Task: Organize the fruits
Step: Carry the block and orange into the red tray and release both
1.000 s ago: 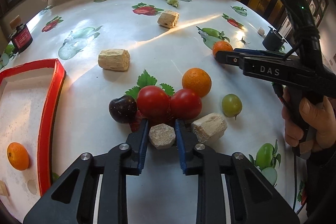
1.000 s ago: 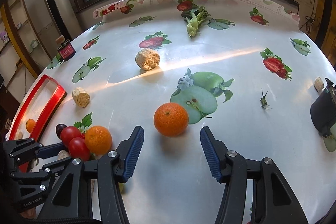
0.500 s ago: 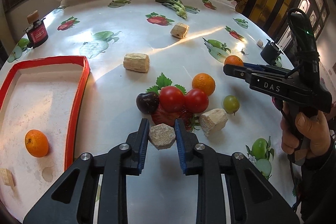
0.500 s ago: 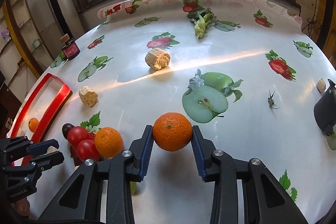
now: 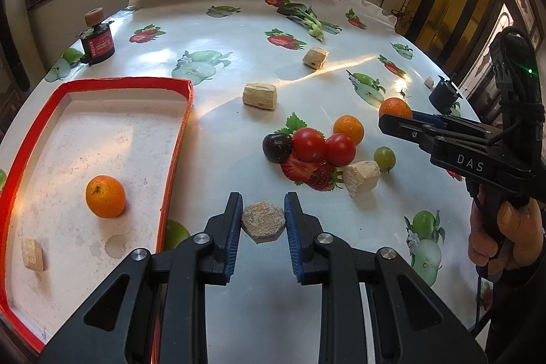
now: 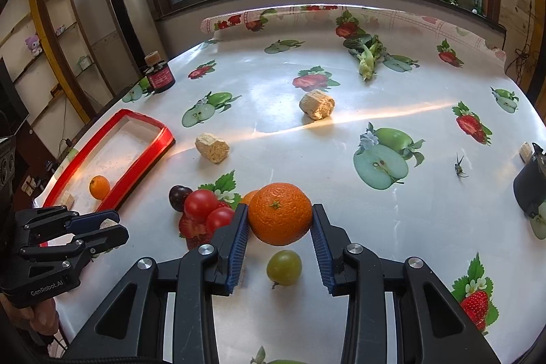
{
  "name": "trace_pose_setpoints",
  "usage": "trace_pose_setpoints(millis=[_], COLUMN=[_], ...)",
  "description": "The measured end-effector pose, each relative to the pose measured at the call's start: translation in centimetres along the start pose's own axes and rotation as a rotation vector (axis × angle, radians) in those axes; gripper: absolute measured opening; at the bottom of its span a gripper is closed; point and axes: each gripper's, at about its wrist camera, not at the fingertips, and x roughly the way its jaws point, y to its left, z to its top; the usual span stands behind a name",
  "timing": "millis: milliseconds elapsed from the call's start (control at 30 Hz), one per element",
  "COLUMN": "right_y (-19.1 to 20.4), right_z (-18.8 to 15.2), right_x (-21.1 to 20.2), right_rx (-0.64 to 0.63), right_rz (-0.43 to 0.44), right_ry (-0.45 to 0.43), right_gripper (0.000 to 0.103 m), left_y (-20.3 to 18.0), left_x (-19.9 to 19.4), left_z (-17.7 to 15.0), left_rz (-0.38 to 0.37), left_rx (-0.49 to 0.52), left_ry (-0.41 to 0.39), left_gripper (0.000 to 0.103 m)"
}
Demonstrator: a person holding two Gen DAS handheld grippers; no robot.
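a: what is being gripped by the left gripper [image 5: 262, 215]?

b: a pale, six-sided crumbly block [image 5: 263, 221] is being clamped between its blue pads, above the tablecloth [image 5: 239, 84], just to the right of the red-rimmed tray [image 5: 177, 139].

a: and the right gripper [image 6: 278, 222]?

b: a large orange [image 6: 279, 213] is being squeezed between its pads. the fruit is being held clear of the cloth, with a green grape [image 6: 284, 267] lying on the table beneath and between the fingers. in the left wrist view the same gripper is being seen from the side, gripped by a hand [image 5: 505, 237] at the right edge.

a: what is being kept in the tray?

b: a smaller orange [image 5: 105, 196] and a pale block piece [image 5: 32, 254] are being kept on its white floor, well apart from each other.

a: where is the rest of the fruit being left?

b: a cluster is being left on the cloth right of the tray: a dark plum [image 5: 277, 147] touching two red tomatoes [image 5: 324, 145], with another orange [image 5: 348, 129] just behind them. a pale chunk [image 5: 361, 177] is lying near the grape. two more pale chunks [image 5: 260, 95] are lying farther back, apart from the cluster.

a: anything else being seen?

b: a dark jar with a red label [image 5: 97, 45] is standing at the far left edge, and a leafy green vegetable [image 5: 307, 19] is lying near the far edge.
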Motion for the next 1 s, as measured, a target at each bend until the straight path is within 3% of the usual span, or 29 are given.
trace_pose_setpoints(millis=[1000], right_y=[8.8], right_z=[0.0], right_x=[0.3], right_rx=[-0.136], right_rz=[0.083], right_ry=[0.023], right_gripper=[0.037], left_y=[6.3], left_x=[-4.2], left_z=[-2.2], left_rz=[0.067], left_rx=[-0.099], left_ry=[-0.052], left_gripper=[0.022])
